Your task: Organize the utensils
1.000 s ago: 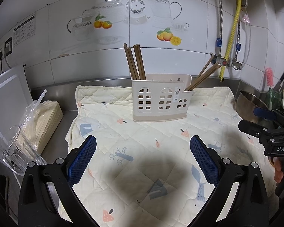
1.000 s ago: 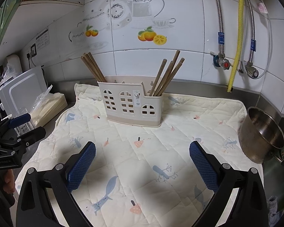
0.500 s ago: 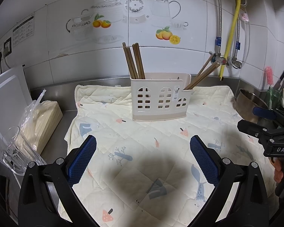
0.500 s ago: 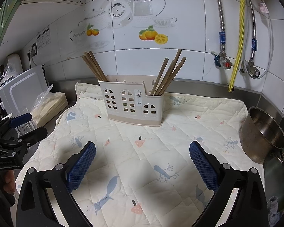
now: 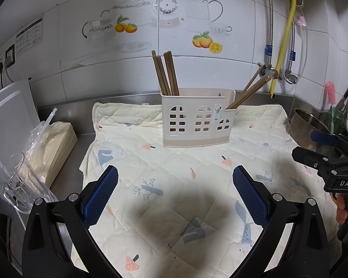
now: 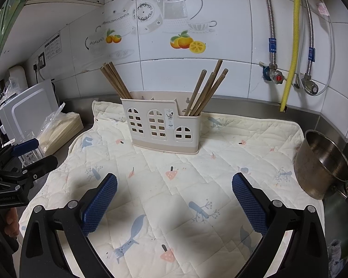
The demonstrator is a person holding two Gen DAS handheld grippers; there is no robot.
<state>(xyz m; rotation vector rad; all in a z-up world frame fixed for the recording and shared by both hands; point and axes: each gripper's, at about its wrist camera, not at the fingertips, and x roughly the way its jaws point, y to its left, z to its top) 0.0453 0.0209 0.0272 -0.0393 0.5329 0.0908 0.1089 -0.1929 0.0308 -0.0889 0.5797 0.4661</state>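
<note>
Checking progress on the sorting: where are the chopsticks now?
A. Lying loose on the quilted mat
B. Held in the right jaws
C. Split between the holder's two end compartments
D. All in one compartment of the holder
C: one chopstick bundle stands in the holder at one end, another bundle leans at the other end.

light: dim, overhead | shadow: dark blot on quilted mat | edges: fisheye bend, black vignette | focus: sharp
</note>
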